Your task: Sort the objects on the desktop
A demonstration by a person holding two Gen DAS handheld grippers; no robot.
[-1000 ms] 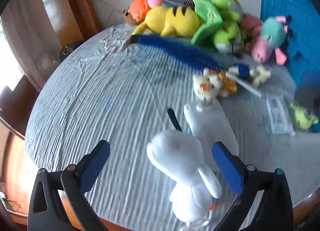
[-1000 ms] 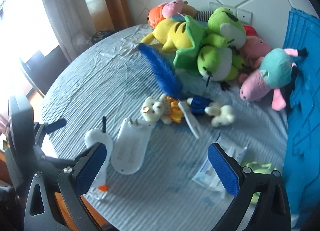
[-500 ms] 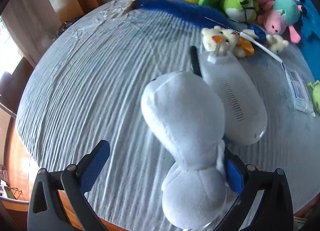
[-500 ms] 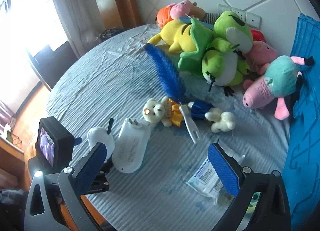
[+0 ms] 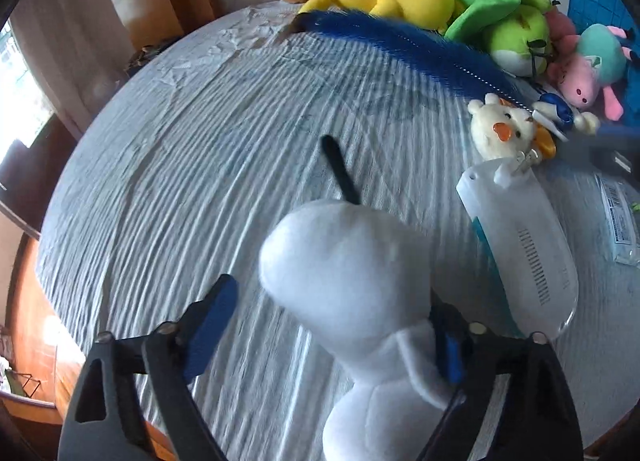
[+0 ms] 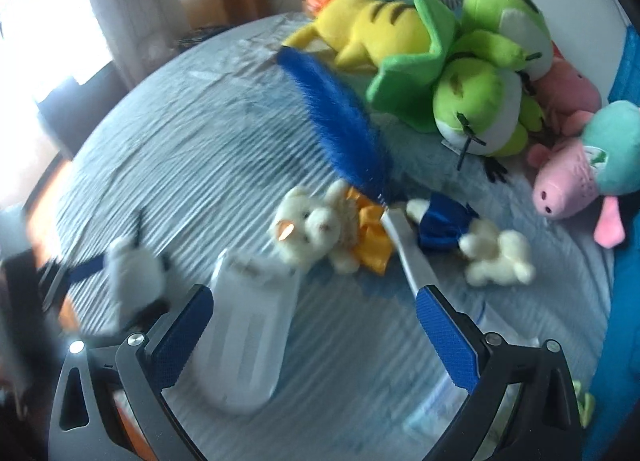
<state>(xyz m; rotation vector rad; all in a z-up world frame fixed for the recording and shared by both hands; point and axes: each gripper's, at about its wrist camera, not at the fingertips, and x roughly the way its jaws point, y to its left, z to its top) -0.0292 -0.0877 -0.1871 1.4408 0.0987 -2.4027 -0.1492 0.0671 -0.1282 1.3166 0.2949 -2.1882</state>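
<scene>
White plush toy [image 5: 352,277] on tablecloth [image 5: 200,165]

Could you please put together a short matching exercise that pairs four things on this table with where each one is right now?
Things:
1. white plush toy
2. blue feather
3. white plastic case
4. yellow plush

Places:
A. in the pile at the table's far edge
B. between the left gripper's closing jaws
C. flat, just ahead of the right gripper
D. stretching from the pile toward the small bears

Pairs: 1-B, 2-D, 3-C, 4-A
</scene>
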